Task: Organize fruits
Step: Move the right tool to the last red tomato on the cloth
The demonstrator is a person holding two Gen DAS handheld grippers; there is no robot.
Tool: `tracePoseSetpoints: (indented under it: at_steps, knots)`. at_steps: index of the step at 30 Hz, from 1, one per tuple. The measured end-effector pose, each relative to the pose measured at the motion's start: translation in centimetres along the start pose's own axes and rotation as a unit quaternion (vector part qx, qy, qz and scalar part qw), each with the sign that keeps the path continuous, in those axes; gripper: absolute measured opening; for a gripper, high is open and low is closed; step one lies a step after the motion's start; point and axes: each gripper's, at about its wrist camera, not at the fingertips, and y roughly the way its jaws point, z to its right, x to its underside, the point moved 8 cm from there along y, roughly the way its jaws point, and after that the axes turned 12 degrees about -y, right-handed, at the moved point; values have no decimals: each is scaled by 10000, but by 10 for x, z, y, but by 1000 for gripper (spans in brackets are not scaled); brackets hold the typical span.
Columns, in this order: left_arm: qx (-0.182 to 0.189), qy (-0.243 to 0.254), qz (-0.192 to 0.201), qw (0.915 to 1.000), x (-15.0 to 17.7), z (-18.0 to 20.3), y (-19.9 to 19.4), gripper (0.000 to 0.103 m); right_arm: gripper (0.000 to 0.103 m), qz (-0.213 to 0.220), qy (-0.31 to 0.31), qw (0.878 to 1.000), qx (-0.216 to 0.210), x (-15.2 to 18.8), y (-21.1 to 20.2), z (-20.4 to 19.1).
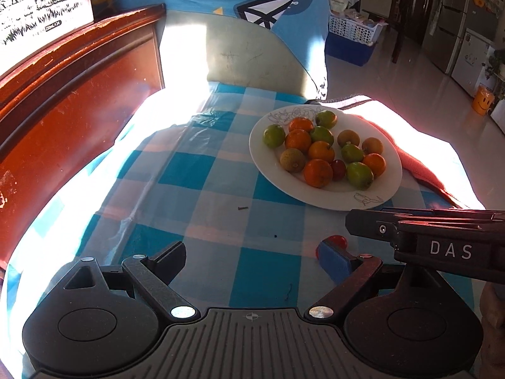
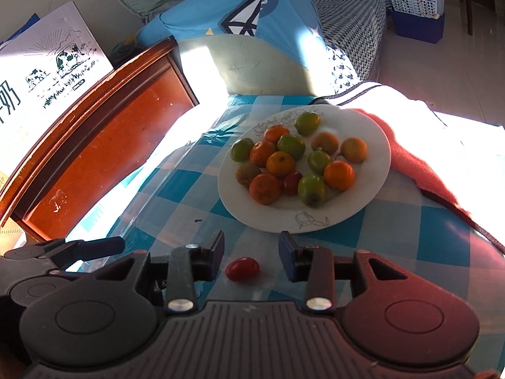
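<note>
A small red cherry tomato (image 2: pixel 242 268) lies alone on the blue checked tablecloth (image 1: pixel 202 170), between the right gripper's (image 2: pixel 251 252) parted, untouching fingers; the left gripper (image 1: pixel 252 257) is spread wide and empty beside it. The white plate (image 2: pixel 375 145) of oranges and green fruits sits just beyond. Close gently around the tomato's middle, since it would likely roll or bruise.

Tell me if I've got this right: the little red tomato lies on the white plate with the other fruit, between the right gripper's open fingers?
Not quite. The little red tomato lies on the checked cloth, short of the white plate, as the right wrist view shows. It does sit between the open fingers of the right gripper, untouched.
</note>
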Motion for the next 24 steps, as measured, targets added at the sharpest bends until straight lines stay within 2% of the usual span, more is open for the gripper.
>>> tracePoseSetpoints:
  at_steps: [8, 10, 12, 19, 24]
  knots:
    - [-56, 25, -187, 9998, 26, -6, -4, 93, 40, -242, -50, 9997, -76, 24, 1, -8]
    - [-178, 11, -214, 9996, 31, -11, -4, 93, 40, -309, -102, 9994, -67, 29, 3, -10]
    - [-352, -21, -216, 9991, 33, -19, -2, 93, 40, -357, -166, 9992, -46, 31, 6, -11]
    - [-410, -242, -296, 9984, 31, -28, 5, 93, 40, -348, -308, 9988, 121, 28, 18, -14]
    - [-634, -243, -310, 9972, 31, -31, 12, 93, 40, -308, -570, 9974, 304, 25, 27, -20]
